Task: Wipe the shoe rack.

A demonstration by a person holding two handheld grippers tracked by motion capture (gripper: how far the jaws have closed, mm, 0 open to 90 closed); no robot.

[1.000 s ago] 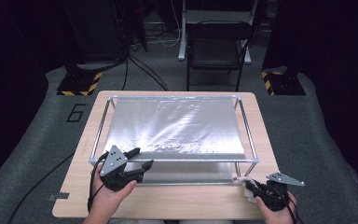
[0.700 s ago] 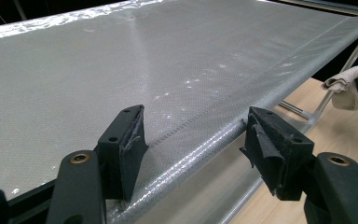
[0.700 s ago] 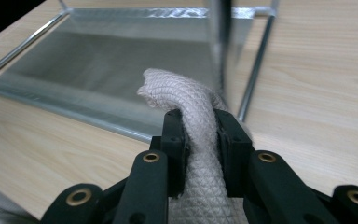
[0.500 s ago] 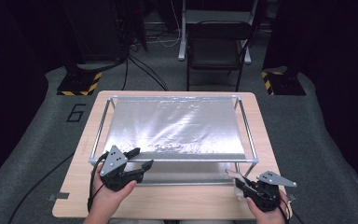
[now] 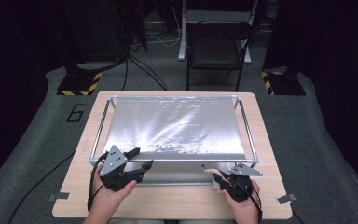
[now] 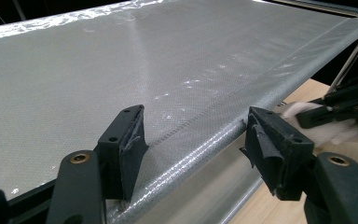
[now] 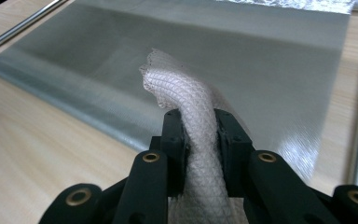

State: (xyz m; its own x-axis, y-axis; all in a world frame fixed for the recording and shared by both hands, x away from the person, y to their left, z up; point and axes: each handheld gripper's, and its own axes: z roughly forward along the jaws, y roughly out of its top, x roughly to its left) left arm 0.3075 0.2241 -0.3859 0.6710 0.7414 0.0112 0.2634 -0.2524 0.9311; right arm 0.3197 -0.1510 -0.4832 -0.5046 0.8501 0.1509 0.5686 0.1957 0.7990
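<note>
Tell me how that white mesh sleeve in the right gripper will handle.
Probably floppy: the mesh sleeve bends over above the right gripper instead of standing straight. Likely light and squashy, since the jaws pinch it narrow. Its open netted weave may snag or fray at the ragged end.

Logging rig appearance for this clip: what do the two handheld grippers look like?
Both the left gripper and right gripper are black, with two blocky jaws on brass-riveted links, a grey three-cornered plate on top and a trailing black cable. Forearms are bare; no sleeves show.
</note>
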